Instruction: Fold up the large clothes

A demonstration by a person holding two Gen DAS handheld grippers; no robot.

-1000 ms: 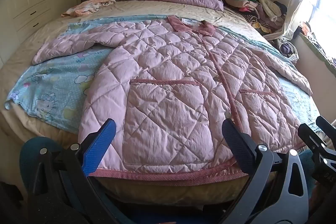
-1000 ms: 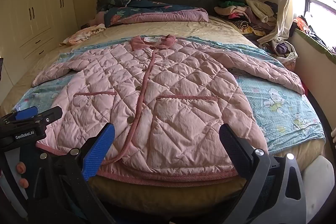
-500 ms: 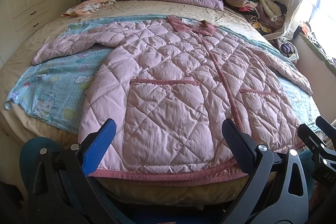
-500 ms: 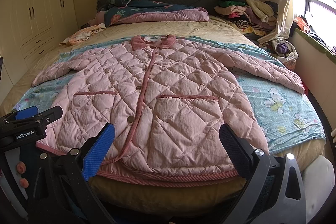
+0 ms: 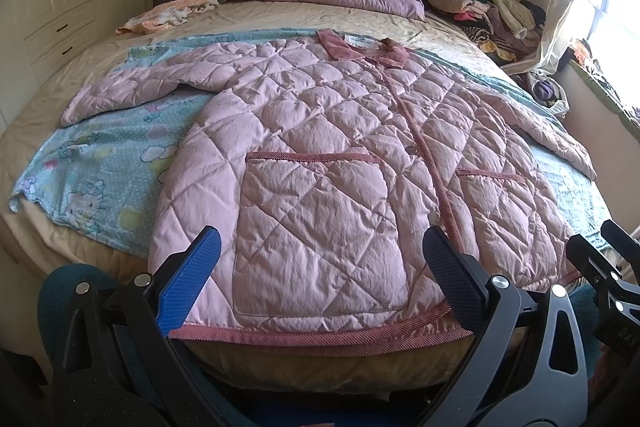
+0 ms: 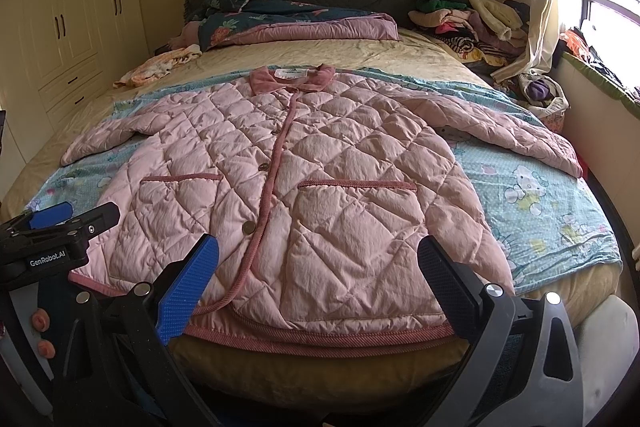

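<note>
The pink quilted jacket [image 5: 320, 163] lies flat and face up on the bed [image 5: 304, 351], buttoned, with its collar toward 12 o'clock and its hem at the near edge. Both sleeves are spread — one toward 9 o'clock, one toward 3 o'clock — over a blue cartoon sheet [image 5: 100, 163].

The left gripper [image 5: 320, 279] hangs just before the hem, its jaws wide apart and holding nothing; the left pocket [image 5: 320, 235] shows between them. The right gripper [image 6: 316, 279] is the same: jaws wide open, empty, near the hem by the lower button [image 6: 250, 226].

Compared with one second ago I see almost no change — the jacket has not moved, no fold is begun, and both grippers stay in the same place with the same opening.

At 12 o'clock a dark floral quilt [image 6: 280, 19] rests by the headboard, and at 2 o'clock there is a heap of clothes [image 6: 468, 15].
</note>
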